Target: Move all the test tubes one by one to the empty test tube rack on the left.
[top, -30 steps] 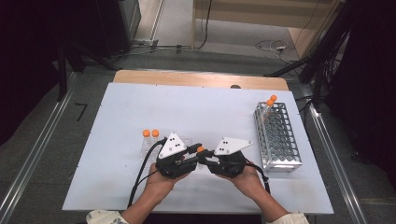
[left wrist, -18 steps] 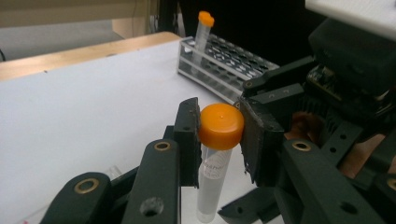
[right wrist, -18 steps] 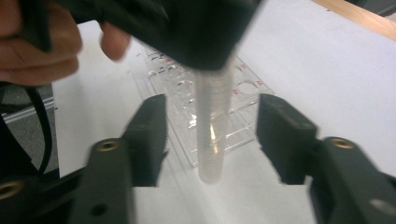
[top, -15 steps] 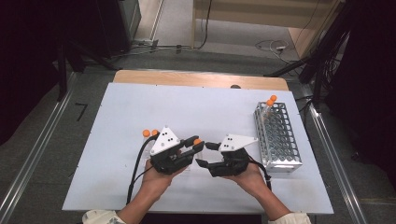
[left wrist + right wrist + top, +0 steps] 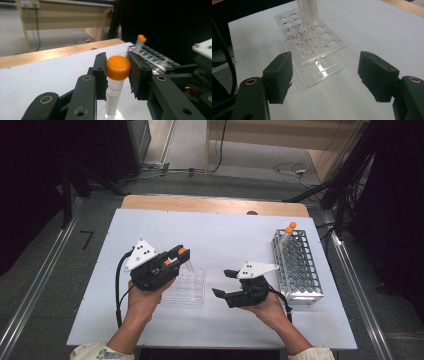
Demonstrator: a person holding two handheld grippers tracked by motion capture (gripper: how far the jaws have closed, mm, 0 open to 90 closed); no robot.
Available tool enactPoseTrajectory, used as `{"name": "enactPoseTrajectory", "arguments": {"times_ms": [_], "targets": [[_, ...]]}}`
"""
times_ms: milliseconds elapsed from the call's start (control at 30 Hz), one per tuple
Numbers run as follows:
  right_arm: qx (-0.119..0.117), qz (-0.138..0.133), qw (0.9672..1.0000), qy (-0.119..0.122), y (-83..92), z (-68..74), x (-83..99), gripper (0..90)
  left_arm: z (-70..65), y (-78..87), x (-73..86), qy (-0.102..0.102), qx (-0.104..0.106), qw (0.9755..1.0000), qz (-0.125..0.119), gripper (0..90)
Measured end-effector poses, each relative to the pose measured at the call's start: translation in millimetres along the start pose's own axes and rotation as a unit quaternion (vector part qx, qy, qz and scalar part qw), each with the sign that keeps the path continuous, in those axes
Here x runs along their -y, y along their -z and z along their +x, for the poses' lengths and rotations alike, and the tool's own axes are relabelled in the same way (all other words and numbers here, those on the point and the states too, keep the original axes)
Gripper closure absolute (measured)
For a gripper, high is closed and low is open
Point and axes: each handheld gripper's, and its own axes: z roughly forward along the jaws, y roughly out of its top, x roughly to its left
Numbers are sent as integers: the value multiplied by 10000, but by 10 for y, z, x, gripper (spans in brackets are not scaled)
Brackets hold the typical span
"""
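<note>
My left gripper [image 5: 181, 254] is shut on a clear tube with an orange cap [image 5: 118, 64], its pads clamping just below the cap. The tube [image 5: 308, 12] hangs upright with its lower end over the holes of a clear plastic rack [image 5: 189, 287] on the white table. The rack [image 5: 314, 47] lies straight ahead of my right gripper [image 5: 325, 75], whose jaws stand wide apart with nothing between them. In the high view the right gripper [image 5: 224, 282] is just right of the rack and does not touch it.
A metal grid rack [image 5: 298, 267] stands at the table's right side with two orange-capped tubes [image 5: 289, 227] at its far end. A wooden strip [image 5: 215, 205] borders the far edge of the white table [image 5: 225, 235].
The two grippers were close together a second ago and have drawn apart. The left one has risen with the orange-capped tube to above the clear rack; the right one has backed off to the right, open.
</note>
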Motion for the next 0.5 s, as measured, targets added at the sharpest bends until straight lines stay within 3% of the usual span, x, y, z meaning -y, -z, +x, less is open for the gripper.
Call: {"name": "enactPoseTrajectory", "arguments": {"times_ms": [233, 500], "targets": [[11, 0, 10000, -17, 6, -5, 6, 271, 142, 4, 37, -89, -409, 9991, 72, 699], [33, -8, 10000, -15, 18, -13, 14, 276, 224, -34, 110, -96, -588, 9980, 206, 699]]}}
